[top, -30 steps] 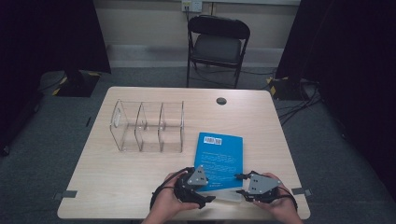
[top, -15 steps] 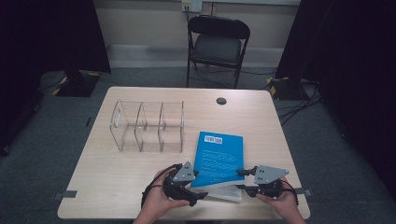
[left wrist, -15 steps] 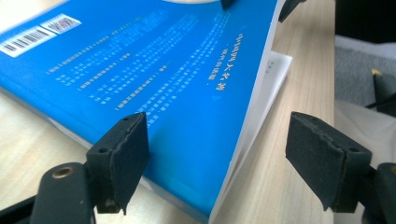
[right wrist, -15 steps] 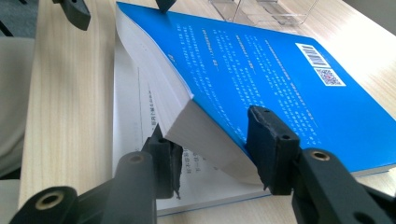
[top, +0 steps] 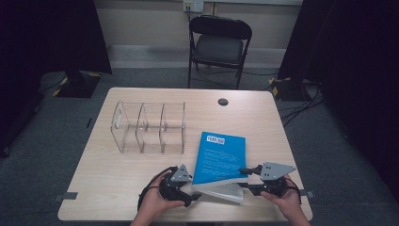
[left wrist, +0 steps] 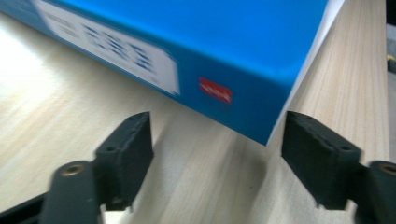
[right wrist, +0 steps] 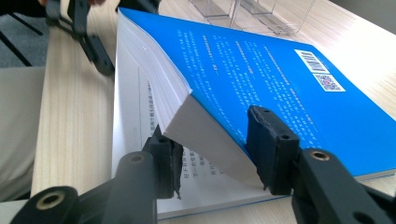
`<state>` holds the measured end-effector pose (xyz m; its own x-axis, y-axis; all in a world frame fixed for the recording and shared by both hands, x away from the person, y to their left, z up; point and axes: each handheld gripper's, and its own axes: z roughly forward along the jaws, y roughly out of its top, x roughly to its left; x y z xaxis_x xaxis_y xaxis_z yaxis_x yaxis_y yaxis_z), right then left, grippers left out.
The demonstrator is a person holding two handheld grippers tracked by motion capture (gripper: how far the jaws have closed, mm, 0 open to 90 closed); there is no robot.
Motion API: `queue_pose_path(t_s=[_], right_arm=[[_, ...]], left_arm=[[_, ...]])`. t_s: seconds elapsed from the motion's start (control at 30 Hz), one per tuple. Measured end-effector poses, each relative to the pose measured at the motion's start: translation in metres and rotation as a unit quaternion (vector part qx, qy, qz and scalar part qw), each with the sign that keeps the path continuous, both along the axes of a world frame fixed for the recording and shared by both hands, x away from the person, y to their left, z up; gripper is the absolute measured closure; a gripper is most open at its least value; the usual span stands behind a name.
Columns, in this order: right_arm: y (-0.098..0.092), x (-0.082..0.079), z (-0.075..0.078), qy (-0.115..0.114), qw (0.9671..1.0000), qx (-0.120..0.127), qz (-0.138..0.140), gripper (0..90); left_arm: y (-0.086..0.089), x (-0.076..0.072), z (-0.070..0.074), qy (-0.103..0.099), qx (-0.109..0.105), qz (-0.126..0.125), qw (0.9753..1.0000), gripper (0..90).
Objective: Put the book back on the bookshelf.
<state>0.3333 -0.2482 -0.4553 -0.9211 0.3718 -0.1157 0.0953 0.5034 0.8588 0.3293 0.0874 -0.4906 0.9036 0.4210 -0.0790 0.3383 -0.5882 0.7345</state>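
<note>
Far left of the table (top: 94,188), toward its middle depth, stands a clear plastic organizer (top: 148,126) with three compartments, upright and well apart from the work.

Near the front edge, the left gripper (top: 194,194) sits in the person's left hand (top: 155,205). Its jaws stand wide apart and grip nothing. In the left gripper view the book's blue spine corner (left wrist: 243,107) hangs just ahead of the gap between the jaws, raised off the table surface; contact with either jaw cannot be confirmed.

The blue book (top: 221,157) lies at centre-right of the table, back cover up, barcode label toward the far side. Its near end is lifted, with white printed pages (top: 226,190) exposed beneath.

The right gripper (top: 242,178), held in the right hand (top: 282,202), is closed on the book's raised portion. In the right gripper view, one jaw presses on the blue cover (right wrist: 280,84) and the other sits under the lifted block of pages (right wrist: 187,116), over the open page below.

Beyond the table stands a folding chair (top: 219,44).
</note>
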Motion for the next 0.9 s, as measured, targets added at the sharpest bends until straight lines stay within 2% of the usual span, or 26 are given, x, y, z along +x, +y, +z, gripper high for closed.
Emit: queue_pose_path(t_s=[0.07,0.1,0.13,0.17,0.23,0.27,0.3,0.33,0.37,0.4,0.47,0.57,0.6,0.67,0.7,0.77,0.8,0.83,0.9], right_arm=[[-0.0005,0.0002,0.0006,0.002,1.0000,0.002,-0.001,56.2],[-0.0012,0.0011,0.0014,0.003,1.0000,0.006,0.000,56.2],[-0.0012,0.0011,0.0014,0.003,1.0000,0.006,0.000,56.2],[-0.0013,0.0012,0.0011,0.003,1.0000,0.009,0.000,56.3],[-0.0002,0.0000,0.0001,0.003,1.0000,0.009,0.000,56.3],[-0.0002,0.0000,0.0001,0.003,1.0000,0.009,0.000,56.3],[0.0010,-0.0004,-0.0014,0.003,1.0000,0.009,0.001,56.3],[0.0010,-0.0004,-0.0014,0.003,1.0000,0.009,0.001,56.3],[0.0011,-0.0004,-0.0017,0.004,0.9999,0.012,0.000,56.3],[0.0015,-0.0004,-0.0016,0.004,0.9999,0.014,0.000,56.3],[0.0025,-0.0003,-0.0004,0.003,0.9999,0.012,0.001,56.3],[0.0031,-0.0009,-0.0003,-0.003,1.0000,0.009,0.004,56.0],[0.0031,-0.0015,-0.0005,-0.003,1.0000,0.008,0.003,55.9],[0.0031,-0.0018,-0.0010,-0.005,0.9999,0.009,0.002,55.9],[0.0029,-0.0018,-0.0019,-0.008,0.9999,0.012,0.003,55.9],[0.0021,-0.0021,-0.0022,-0.006,0.9998,0.019,-0.001,56.0],[0.0018,-0.0017,-0.0018,-0.006,0.9997,0.023,0.000,56.0],[0.0014,-0.0013,-0.0001,-0.007,0.9997,0.023,0.000,56.1],[0.0016,-0.0011,0.0004,-0.009,0.9997,0.022,0.000,56.1]], left_arm=[[-0.0023,-0.0001,-0.0010,-0.004,-0.002,-0.002,1.0000,31.3],[-0.0059,-0.0012,-0.0027,-0.014,-0.005,-0.003,0.9999,36.1],[-0.0059,-0.0012,-0.0027,-0.014,-0.005,-0.003,0.9999,36.8],[-0.0075,-0.0015,-0.0028,-0.023,-0.004,-0.007,0.9997,37.4],[-0.0083,-0.0018,-0.0036,-0.030,-0.005,-0.005,0.9995,42.8],[-0.0111,-0.0033,-0.0053,-0.030,-0.021,0.004,0.9993,42.8],[-0.0102,-0.0020,-0.0052,-0.034,-0.020,0.004,0.9992,44.7],[-0.0099,-0.0017,-0.0050,-0.036,-0.019,0.008,0.9992,44.7],[-0.0105,-0.0021,-0.0066,-0.030,-0.031,0.012,0.9990,44.7],[-0.0105,-0.0022,-0.0064,-0.031,-0.025,0.013,0.9991,44.7],[-0.0117,-0.0032,-0.0069,-0.029,-0.030,0.025,0.9988,44.1],[-0.0105,-0.0035,-0.0064,-0.030,-0.034,0.029,0.9985,44.1],[-0.0098,-0.0038,-0.0067,-0.031,-0.042,0.030,0.9982,44.1],[-0.0080,-0.0045,-0.0057,-0.036,-0.041,0.033,0.9979,44.1],[-0.0072,-0.0050,-0.0057,-0.042,-0.051,0.035,0.9972,44.1],[-0.0054,-0.0056,-0.0028,-0.056,-0.053,0.038,0.9963,42.9],[-0.0052,-0.0051,-0.0014,-0.061,-0.052,0.040,0.9960,40.4],[-0.0059,-0.0045,0.0014,-0.065,-0.037,0.045,0.9961,33.9],[-0.0064,-0.0036,0.0015,-0.064,-0.040,0.043,0.9962,32.4]])
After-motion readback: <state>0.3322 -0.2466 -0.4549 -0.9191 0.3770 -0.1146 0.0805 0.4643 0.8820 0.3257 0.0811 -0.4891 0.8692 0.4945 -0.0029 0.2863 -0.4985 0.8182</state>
